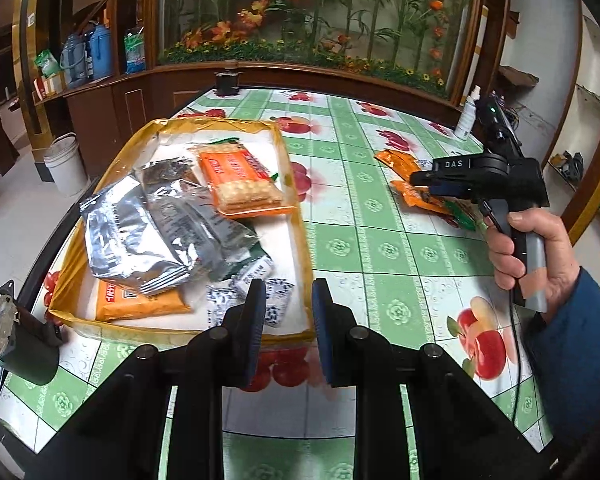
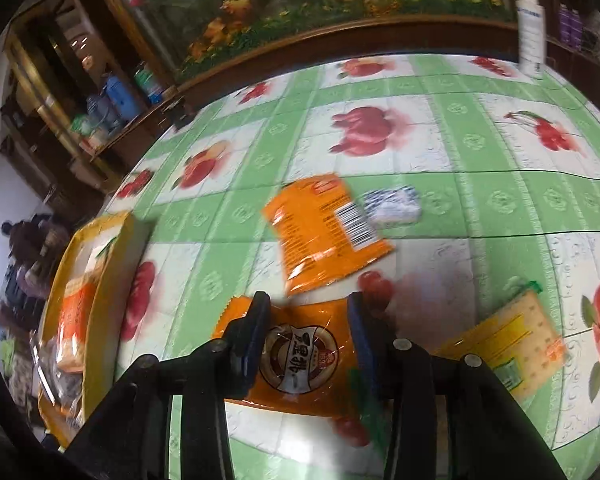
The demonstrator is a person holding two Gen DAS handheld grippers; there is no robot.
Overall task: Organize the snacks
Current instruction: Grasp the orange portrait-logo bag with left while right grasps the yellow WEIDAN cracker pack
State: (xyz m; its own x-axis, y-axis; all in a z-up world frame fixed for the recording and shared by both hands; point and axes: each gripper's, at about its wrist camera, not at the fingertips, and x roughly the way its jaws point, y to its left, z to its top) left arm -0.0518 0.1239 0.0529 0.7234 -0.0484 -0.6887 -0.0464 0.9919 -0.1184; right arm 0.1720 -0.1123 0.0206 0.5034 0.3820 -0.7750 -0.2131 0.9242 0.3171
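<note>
A yellow-rimmed tray on the left of the table holds several snacks: silver foil packs, an orange cracker pack and small blue-and-white sachets. My left gripper is open and empty over the tray's near right corner. My right gripper is open, its jaws on either side of an orange snack pack lying on the table. Beyond it lie another orange pack, a blue-and-white sachet and a yellow cracker pack. The tray also shows in the right wrist view.
The table has a green-and-white fruit-print cloth. A white spray bottle stands at the far right edge, a dark round object at the far edge, and a small motor at the near left corner. A white bucket stands on the floor.
</note>
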